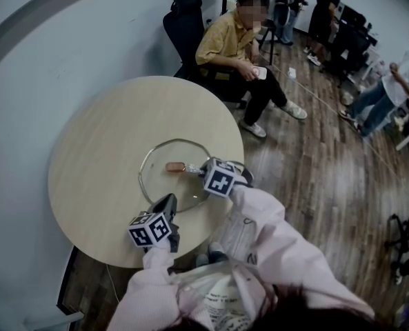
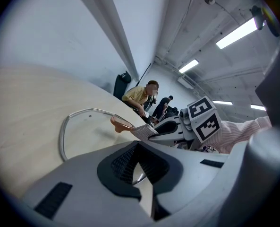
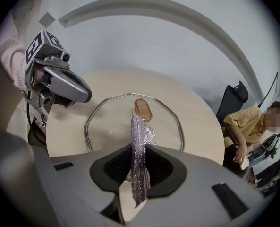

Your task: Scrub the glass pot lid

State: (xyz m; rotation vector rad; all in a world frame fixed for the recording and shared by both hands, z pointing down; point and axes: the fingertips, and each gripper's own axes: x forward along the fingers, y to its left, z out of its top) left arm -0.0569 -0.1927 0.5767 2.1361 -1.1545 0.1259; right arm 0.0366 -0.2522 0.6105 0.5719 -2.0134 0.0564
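Right claw (image 3: 139, 161) clamps cloth (image 3: 142, 134) along lid handle (image 3: 143, 109).

On the surface (image 1: 101, 136), near its front edge, glass lid (image 1: 161, 156); at near rim, left gripper (image 1: 168, 204); at right rim, right gripper (image 1: 201, 168).

Round pale wooden table (image 1: 87, 157), dark plank floor (image 1: 321, 185), white wall (image 1: 66, 40), black office chair (image 1: 185, 29).

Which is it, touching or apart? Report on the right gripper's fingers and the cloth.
Touching. The right gripper view shows the cloth pinched flat between the right gripper's fingers, both sides pressing it with no gap.
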